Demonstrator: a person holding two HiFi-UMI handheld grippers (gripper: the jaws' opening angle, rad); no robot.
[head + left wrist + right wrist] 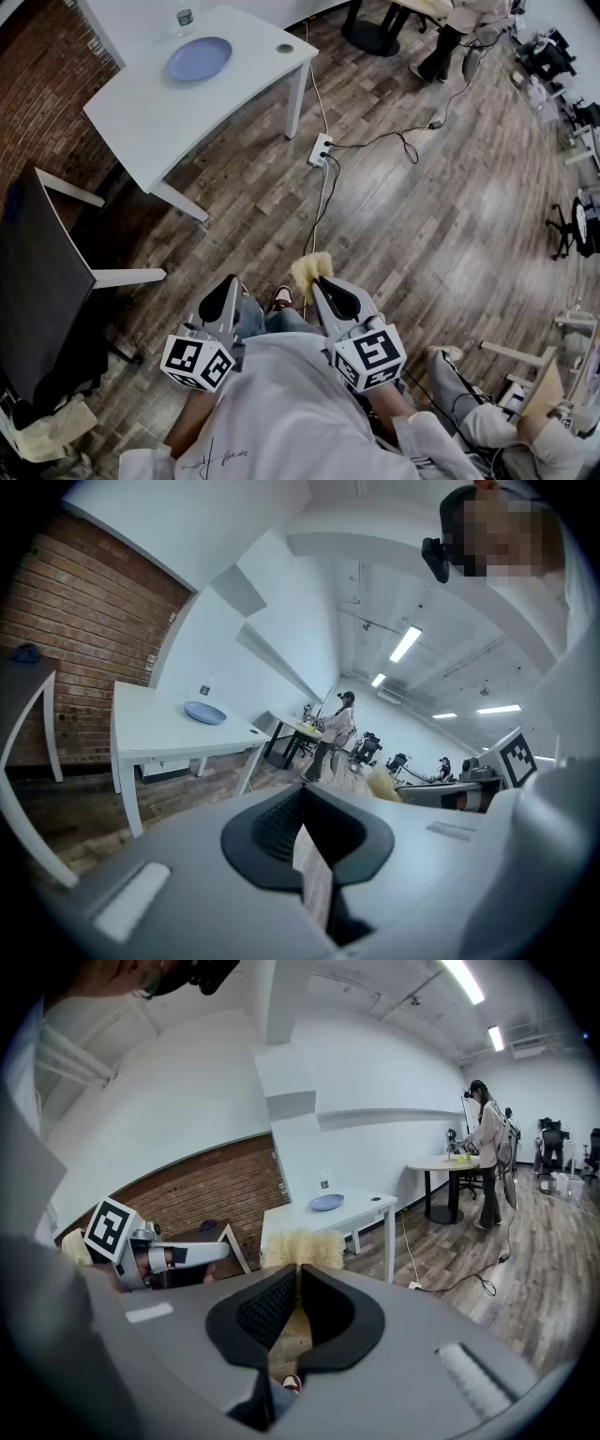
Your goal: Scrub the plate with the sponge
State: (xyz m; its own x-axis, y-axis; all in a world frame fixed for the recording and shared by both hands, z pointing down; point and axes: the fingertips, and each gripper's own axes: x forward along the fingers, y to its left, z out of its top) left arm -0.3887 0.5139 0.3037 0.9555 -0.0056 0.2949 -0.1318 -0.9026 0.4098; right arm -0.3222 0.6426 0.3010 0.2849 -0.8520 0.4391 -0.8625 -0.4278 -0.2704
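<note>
A blue plate [200, 58] lies on the white table [150, 112] at the far upper left of the head view, well away from both grippers. It shows small in the left gripper view as the plate [204, 712] and in the right gripper view as the plate [326, 1203]. My right gripper [317, 278] is shut on a pale yellow fluffy sponge [310, 267], whose tuft [302, 1248] sticks out past the jaws. My left gripper [228, 286] is shut with nothing in it, held beside the right one above my lap.
A power strip [321, 149] with cables lies on the wood floor past the table leg. A dark chair [37, 272] stands at left. A small dark-lidded jar [185, 17] and a small round object [285, 48] sit on the table. A person [487, 1152] stands at a round table far off.
</note>
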